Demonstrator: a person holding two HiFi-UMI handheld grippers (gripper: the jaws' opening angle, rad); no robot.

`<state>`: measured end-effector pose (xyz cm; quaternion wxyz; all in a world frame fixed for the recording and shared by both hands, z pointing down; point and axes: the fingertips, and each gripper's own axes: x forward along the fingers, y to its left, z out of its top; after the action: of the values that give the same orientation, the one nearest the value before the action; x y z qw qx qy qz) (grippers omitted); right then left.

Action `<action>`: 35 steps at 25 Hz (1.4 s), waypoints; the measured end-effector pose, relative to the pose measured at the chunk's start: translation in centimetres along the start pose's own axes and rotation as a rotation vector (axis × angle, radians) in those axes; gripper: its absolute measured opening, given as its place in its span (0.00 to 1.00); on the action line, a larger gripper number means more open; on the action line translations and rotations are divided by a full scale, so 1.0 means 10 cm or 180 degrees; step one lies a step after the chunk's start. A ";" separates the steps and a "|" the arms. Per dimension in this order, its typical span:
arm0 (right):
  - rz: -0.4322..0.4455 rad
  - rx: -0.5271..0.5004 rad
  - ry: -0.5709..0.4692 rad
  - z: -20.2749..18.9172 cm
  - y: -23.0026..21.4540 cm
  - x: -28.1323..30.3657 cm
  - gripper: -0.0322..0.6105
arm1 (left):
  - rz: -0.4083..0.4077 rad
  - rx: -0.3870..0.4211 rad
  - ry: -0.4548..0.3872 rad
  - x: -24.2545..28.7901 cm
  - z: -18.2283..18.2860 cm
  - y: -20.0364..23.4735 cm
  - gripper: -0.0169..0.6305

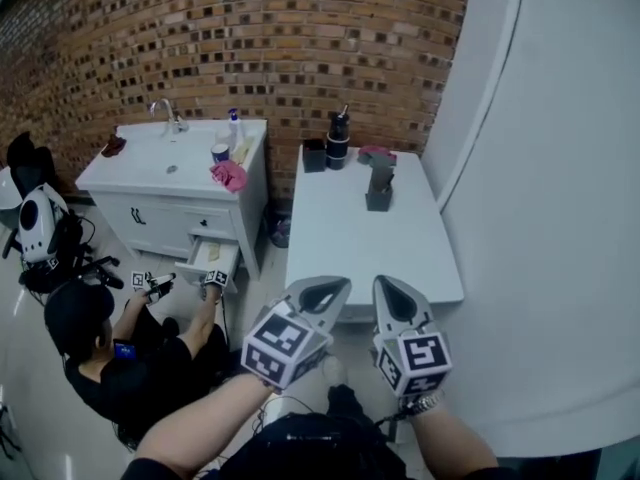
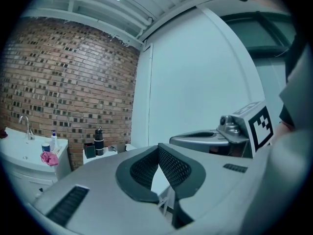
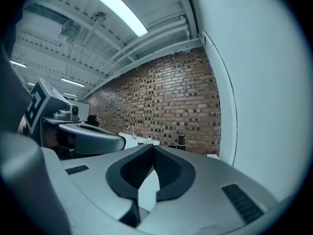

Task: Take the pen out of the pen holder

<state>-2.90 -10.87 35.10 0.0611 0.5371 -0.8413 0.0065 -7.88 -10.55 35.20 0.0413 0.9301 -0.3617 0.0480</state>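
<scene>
On the white table [image 1: 340,248] ahead stands a dark grey pen holder [image 1: 379,190] with something upright in it; I cannot make out the pen itself. My left gripper [image 1: 322,293] and right gripper [image 1: 393,298] hang side by side before the table's near edge, well short of the holder. Both are shut with nothing between the pads. In the left gripper view the left gripper [image 2: 159,150] has its jaws meeting at the tip, with the table's far end small beyond. In the right gripper view the right gripper [image 3: 152,150] is likewise shut.
A black bottle [image 1: 338,138], a black cup [image 1: 314,155] and a reddish cloth [image 1: 377,154] sit at the table's far end by the brick wall. A white sink cabinet [image 1: 170,173] with an open drawer stands left. A person [image 1: 110,353] sits on the floor. A white wall runs along the right.
</scene>
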 end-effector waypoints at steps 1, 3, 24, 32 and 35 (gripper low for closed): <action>-0.0006 0.0013 0.0015 -0.01 -0.10 0.08 0.07 | 0.0000 -0.0012 0.0021 0.12 0.00 0.05 0.03; -0.0019 0.0048 0.0041 -0.02 -0.33 0.25 0.07 | -0.0006 -0.0034 0.0060 0.38 0.01 0.14 0.03; -0.0004 0.0368 0.0367 -0.14 -2.27 2.13 0.12 | 0.0136 -0.0375 0.0482 2.69 0.05 1.22 0.03; -0.0024 0.0464 0.0541 -0.43 -2.73 2.75 0.16 | 0.0109 -0.0458 0.0596 3.30 -0.08 1.53 0.03; -0.0040 0.0520 0.0645 -0.54 -2.89 3.00 0.17 | 0.0095 -0.0506 0.0657 3.52 -0.13 1.65 0.03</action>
<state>11.33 -49.75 42.18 0.1019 0.5421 -0.8241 0.1288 6.70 -46.07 41.39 0.1512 0.9086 -0.3720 0.1153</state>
